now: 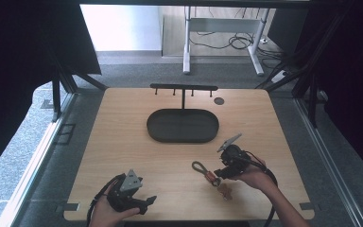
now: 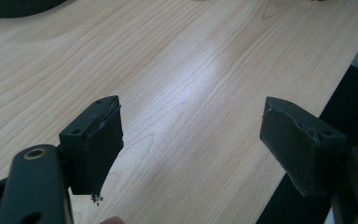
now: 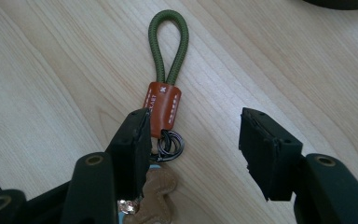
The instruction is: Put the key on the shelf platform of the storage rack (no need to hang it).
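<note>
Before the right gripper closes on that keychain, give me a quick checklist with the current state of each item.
1. Right gripper open: ok, jaws spread wide.
2. Keychain lying flat on the table: ok, green cord loop pointing away from the gripper.
3. Keychain centred between the jaws: not ok, the orange leather tab and metal rings sit against one jaw, with a wide gap to the other.
4. Left gripper out of the way: ok, open over bare wood near the front edge.
5. Black tray and hook rack unobstructed: ok.
6. Height above the table sufficient for a grip: cannot tell.
</note>
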A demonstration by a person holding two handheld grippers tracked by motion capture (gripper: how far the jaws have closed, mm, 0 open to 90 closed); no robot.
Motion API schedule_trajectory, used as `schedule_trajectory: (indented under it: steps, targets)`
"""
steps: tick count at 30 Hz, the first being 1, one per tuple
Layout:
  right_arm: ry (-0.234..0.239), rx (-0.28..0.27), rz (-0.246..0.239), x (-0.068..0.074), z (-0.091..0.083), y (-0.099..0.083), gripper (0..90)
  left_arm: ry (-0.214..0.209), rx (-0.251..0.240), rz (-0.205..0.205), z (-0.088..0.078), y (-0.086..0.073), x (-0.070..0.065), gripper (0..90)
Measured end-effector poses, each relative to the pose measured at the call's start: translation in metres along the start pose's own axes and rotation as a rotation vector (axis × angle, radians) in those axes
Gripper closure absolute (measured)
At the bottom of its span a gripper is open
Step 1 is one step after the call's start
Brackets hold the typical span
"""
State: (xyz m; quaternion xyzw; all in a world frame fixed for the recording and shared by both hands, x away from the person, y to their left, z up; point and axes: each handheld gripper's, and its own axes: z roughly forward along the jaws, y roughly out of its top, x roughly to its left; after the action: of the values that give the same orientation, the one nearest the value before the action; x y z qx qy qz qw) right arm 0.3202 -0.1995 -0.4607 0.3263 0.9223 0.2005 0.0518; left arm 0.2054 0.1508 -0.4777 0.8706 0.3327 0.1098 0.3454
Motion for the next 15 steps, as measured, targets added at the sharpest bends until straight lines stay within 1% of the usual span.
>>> schedule_trajectory:
  steps: [3,6,9,15]
  targets:
    - [0.005,0.009,-0.002,0.002,0.003,0.001,45.3,-0.001,0.001,0.001,0.000,0.000,0.000,21.7]
    - [-0.004,0.008,-0.012,0.003,0.007,0.001,46.4,-0.003,0.001,0.003,0.001,0.000,-0.001,21.7]
    - [0.005,0.011,-0.009,0.005,0.010,0.002,47.2,-0.004,0.001,0.004,0.001,0.000,-0.001,21.7]
    - [0.015,0.036,-0.013,0.007,0.019,0.002,47.5,-0.002,0.001,0.000,0.001,0.000,0.000,21.7]
